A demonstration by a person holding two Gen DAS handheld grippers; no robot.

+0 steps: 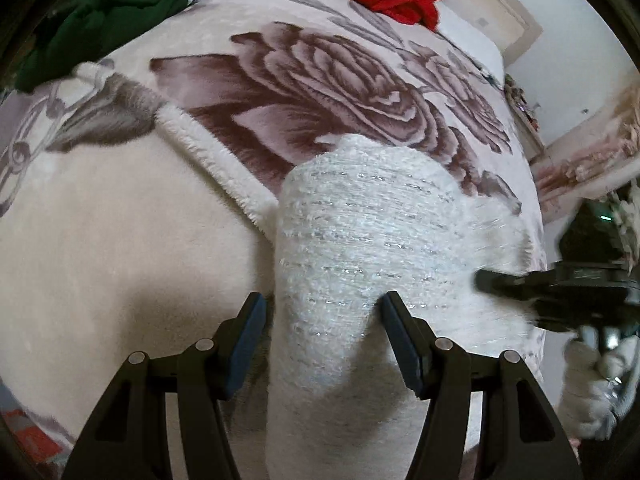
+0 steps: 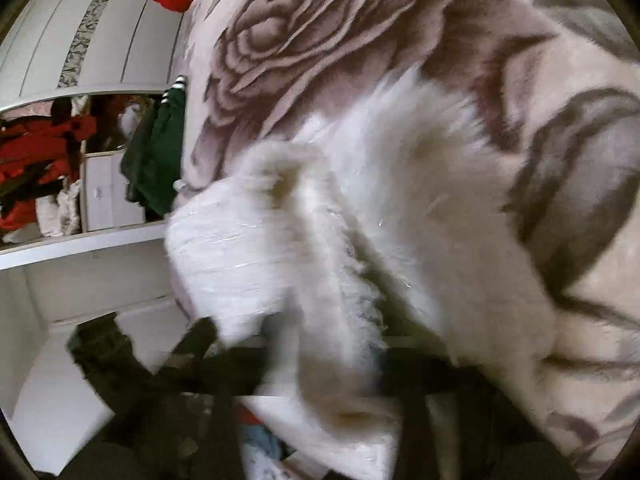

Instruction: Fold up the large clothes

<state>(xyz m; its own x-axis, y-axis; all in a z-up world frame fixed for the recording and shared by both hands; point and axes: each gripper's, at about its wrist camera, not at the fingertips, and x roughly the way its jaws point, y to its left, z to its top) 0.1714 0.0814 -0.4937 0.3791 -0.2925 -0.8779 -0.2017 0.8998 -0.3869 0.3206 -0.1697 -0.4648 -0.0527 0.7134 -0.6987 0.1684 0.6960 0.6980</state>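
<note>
A floral blanket is being spread over the bed; a white sweater is being laid on it; its sleeve is being straddled by the left gripper, fingers half-wide; its edge is being pinched by the right gripper, fingers narrow.

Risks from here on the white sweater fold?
1. The left gripper jaws straddle the sweater without pinching it, so a pull from the right gripper may drag the whole garment.
2. The right wrist view is motion-blurred; its grip on the fuzzy edge can't be confirmed and may slip.
</note>
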